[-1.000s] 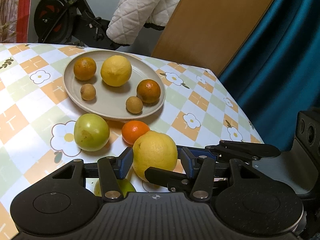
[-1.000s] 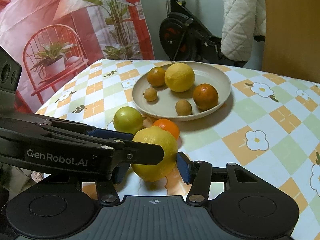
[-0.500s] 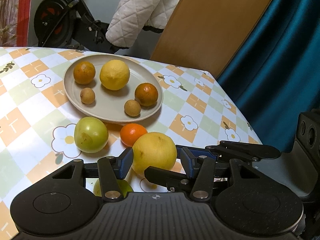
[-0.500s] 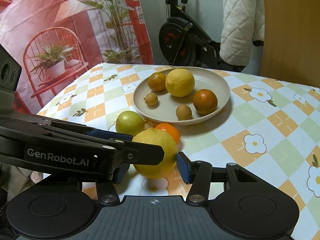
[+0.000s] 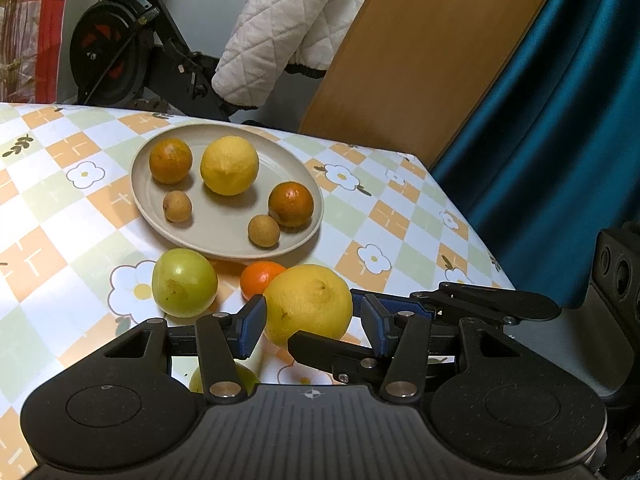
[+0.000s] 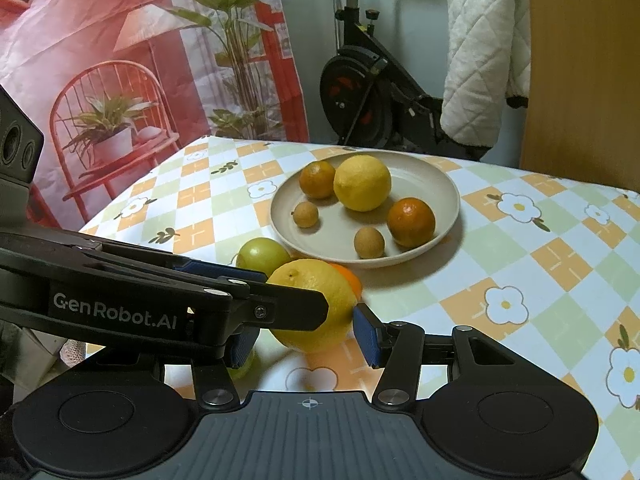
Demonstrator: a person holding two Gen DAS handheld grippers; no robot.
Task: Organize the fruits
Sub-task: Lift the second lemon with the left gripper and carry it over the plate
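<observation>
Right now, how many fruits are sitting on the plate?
5 on the plate: a large lemon, two oranges, and two small brown fruits. None looks hidden; other fruits lie on the table.

On your desk (image 5: 360,216) the plate (image 5: 224,240) holds five fruits, and before its near rim an apple (image 5: 184,282), a tangerine (image 5: 260,276) and a large lemon (image 5: 308,304) lie side by side, left to right.
</observation>
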